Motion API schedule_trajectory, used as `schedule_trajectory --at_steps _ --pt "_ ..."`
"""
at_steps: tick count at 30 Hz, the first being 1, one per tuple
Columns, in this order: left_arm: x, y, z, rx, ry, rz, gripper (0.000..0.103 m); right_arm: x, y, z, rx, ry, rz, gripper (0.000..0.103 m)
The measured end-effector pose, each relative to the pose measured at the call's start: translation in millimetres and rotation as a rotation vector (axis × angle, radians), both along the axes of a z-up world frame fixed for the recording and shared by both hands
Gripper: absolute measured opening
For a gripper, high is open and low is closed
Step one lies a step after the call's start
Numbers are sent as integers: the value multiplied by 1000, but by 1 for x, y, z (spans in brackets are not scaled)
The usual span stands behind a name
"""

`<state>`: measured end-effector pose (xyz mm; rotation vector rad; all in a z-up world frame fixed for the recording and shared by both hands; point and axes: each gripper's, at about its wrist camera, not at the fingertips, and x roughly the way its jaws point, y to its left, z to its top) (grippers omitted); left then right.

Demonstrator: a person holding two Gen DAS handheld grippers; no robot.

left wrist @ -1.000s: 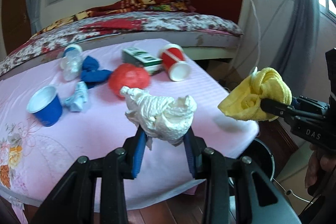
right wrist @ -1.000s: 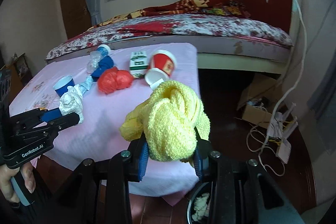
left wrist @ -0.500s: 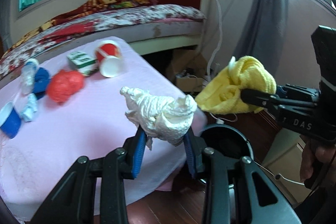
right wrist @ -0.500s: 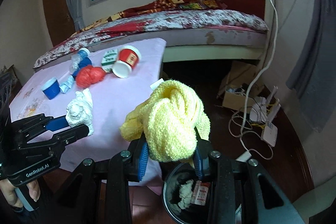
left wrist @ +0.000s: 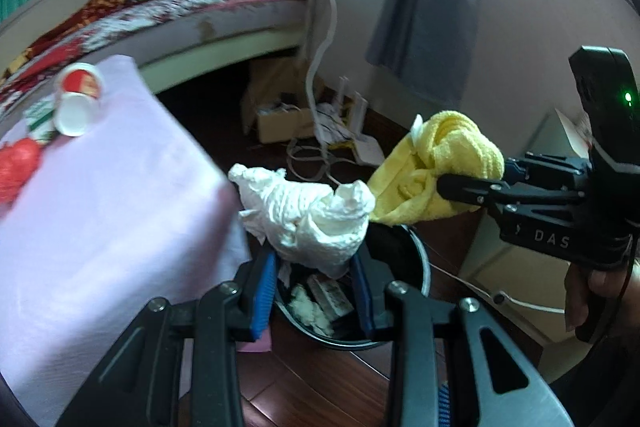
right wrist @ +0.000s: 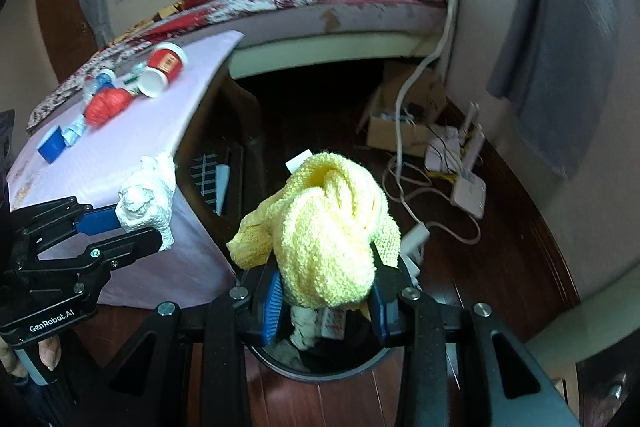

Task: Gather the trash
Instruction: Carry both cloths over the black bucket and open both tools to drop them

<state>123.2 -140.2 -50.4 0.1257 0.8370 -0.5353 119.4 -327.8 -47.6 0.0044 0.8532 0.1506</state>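
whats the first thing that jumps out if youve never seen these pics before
Probably the yellow towel, a bright knotted bundle clamped in the right gripper just above the black trash bin on the floor. Next is the crumpled white tissue pinched in the left gripper over the same bin, which already holds scraps. Off to the side, a red paper cup lies tipped over on the pink tablecloth among other litter.

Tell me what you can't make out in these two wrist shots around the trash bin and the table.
- Trash bin contents: both views, mostly hidden by the white paper wad, the yellow cloth and the left gripper and right gripper.
- Red cup print: too small, blurred.
- Table far side: left wrist view, cut off by the frame edge.
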Motion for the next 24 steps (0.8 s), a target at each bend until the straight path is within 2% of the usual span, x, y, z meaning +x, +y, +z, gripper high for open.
schedule_trajectory --at_steps 8,17,20,21,22,24 --pt "13 -22 -31 10 101 -54 36 -3 -22 -32 -8 81 -8 39" --pt "29 -33 -71 38 209 -81 37 13 -14 -70 -28 180 44 39" --pt "32 -32 -78 25 241 -84 42 17 -10 -82 -38 208 57 40" --pt "34 -31 -80 15 252 -82 49 18 -9 -85 -40 216 61 40" --pt "37 -29 -82 1 266 -74 68 19 -7 -89 -35 227 70 42" --pt "44 -25 -88 -6 282 -24 92 24 -3 -97 -73 254 74 65"
